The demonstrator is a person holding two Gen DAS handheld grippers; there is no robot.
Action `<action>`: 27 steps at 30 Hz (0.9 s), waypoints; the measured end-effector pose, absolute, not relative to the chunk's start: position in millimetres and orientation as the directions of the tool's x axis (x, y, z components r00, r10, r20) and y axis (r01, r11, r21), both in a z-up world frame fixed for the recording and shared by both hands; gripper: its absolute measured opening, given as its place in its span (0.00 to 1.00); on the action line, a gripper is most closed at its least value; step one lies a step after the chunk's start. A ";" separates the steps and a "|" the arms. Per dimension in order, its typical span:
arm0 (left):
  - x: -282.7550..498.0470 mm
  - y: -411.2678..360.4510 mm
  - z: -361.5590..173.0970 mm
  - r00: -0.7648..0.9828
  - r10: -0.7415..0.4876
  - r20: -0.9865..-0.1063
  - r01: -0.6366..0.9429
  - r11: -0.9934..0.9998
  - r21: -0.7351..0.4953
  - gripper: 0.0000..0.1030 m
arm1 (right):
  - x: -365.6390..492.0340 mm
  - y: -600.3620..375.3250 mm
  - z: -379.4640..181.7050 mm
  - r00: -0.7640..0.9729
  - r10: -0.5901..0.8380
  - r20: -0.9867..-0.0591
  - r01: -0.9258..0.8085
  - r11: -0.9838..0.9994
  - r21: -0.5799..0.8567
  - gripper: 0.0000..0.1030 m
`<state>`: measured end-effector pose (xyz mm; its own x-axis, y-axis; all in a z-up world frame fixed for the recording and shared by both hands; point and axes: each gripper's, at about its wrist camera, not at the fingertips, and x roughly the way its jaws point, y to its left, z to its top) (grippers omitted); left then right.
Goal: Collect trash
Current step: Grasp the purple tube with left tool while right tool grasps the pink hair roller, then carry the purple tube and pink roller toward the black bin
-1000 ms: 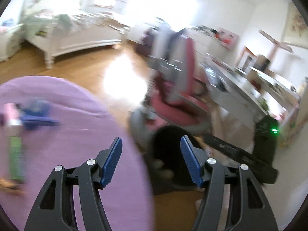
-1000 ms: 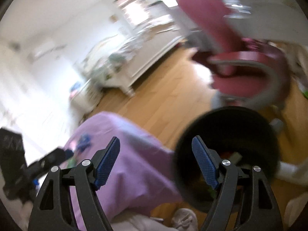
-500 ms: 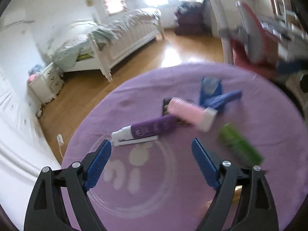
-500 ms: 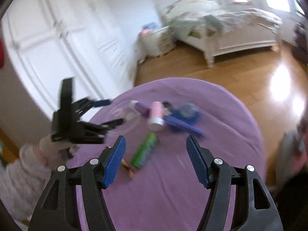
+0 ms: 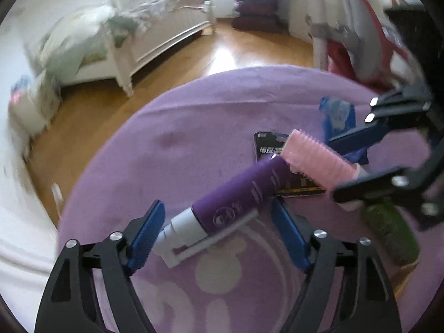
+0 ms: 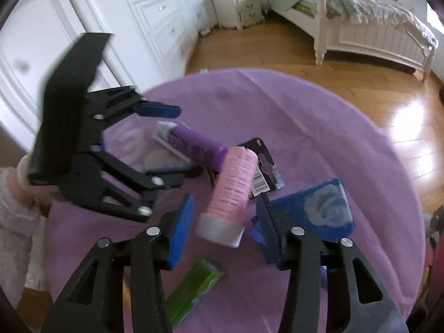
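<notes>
Trash lies on a round table with a purple cloth [image 5: 194, 116]. A purple tube [image 5: 236, 197] with a white cap lies between the fingers of my left gripper [image 5: 219, 222]. Its jaws are closing, with a gap still showing at the right pad. My right gripper [image 6: 224, 216] straddles the white end of a pink ribbed tube [image 6: 236, 186]; its jaws are closing and the pads stand apart from it. A black card wrapper [image 6: 260, 166], a blue packet [image 6: 319, 205] and a green wrapper [image 6: 194, 285] lie close by. The right wrist view also shows the left gripper [image 6: 166, 141] over the purple tube [image 6: 194, 141].
A white bed [image 6: 360, 33], a nightstand [image 6: 238, 5] and white wardrobe doors [image 6: 111, 27] stand around the wooden floor [image 5: 97, 116]. A red chair [image 5: 360, 41] is behind the table's far right. A hand in a pale sleeve [image 6: 16, 194] holds the left gripper.
Both grippers swung away from the black bin and the red chair to the purple table and came down over the trash. The right jaws narrowed around the pink tube; the left now frames the purple tube.
</notes>
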<state>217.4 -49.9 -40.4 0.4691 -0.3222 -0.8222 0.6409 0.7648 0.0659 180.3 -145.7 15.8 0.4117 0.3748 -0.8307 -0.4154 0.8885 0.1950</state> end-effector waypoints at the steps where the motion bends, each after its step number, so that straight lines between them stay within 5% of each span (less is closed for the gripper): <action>1: 212.9 -46.8 -39.8 0.473 -0.318 -0.822 0.613 0.789 0.048 0.67 | 182.9 -144.5 13.9 0.422 0.369 -0.828 -0.420 0.889 0.181 0.39; 5: 191.4 -49.4 -35.0 0.490 -0.274 -0.827 0.549 0.835 0.049 0.66 | 189.2 -148.2 10.2 0.426 0.361 -0.829 -0.402 0.897 0.184 0.37; 9: 191.3 -59.5 -25.8 0.604 -0.157 -0.782 0.488 0.848 0.206 0.80 | 187.1 -136.6 5.0 0.440 0.341 -0.831 -0.410 0.899 0.152 0.37; 12: 208.8 -54.5 -19.9 0.593 -0.210 -0.777 0.465 0.877 0.117 0.80 | 183.7 -136.6 2.6 0.446 0.352 -0.823 -0.395 0.903 0.172 0.32; 14: 220.9 -48.5 -20.9 0.577 -0.232 -0.783 0.437 0.898 0.056 0.63 | 181.6 -147.3 4.7 0.438 0.411 -0.800 -0.366 0.894 0.259 0.30; 15: 226.5 -45.5 -25.8 0.551 -0.240 -0.799 0.427 0.904 0.023 0.41 | 178.5 -155.2 7.8 0.447 0.436 -0.781 -0.346 0.890 0.299 0.30; 17: 227.5 -38.2 -26.6 0.554 -0.278 -0.785 0.390 0.919 -0.050 0.28 | 168.9 -169.7 16.9 0.477 0.461 -0.748 -0.321 0.884 0.340 0.30; 23: 201.0 -33.8 -29.1 0.569 -0.243 -0.786 0.313 0.948 -0.066 0.23 | 126.4 -211.3 43.1 0.544 0.547 -0.637 -0.261 0.831 0.491 0.30; 27: 156.0 -26.1 -20.4 0.570 -0.325 -0.755 0.337 0.930 -0.146 0.23 | 90.1 -227.6 56.7 0.577 0.577 -0.579 -0.253 0.799 0.545 0.30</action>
<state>156.0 -26.1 -20.4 0.5695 -0.3248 -0.7551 0.3369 0.9302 -0.1460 90.1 -227.6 56.7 0.5767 0.5768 -0.5786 -0.2528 0.7994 0.5450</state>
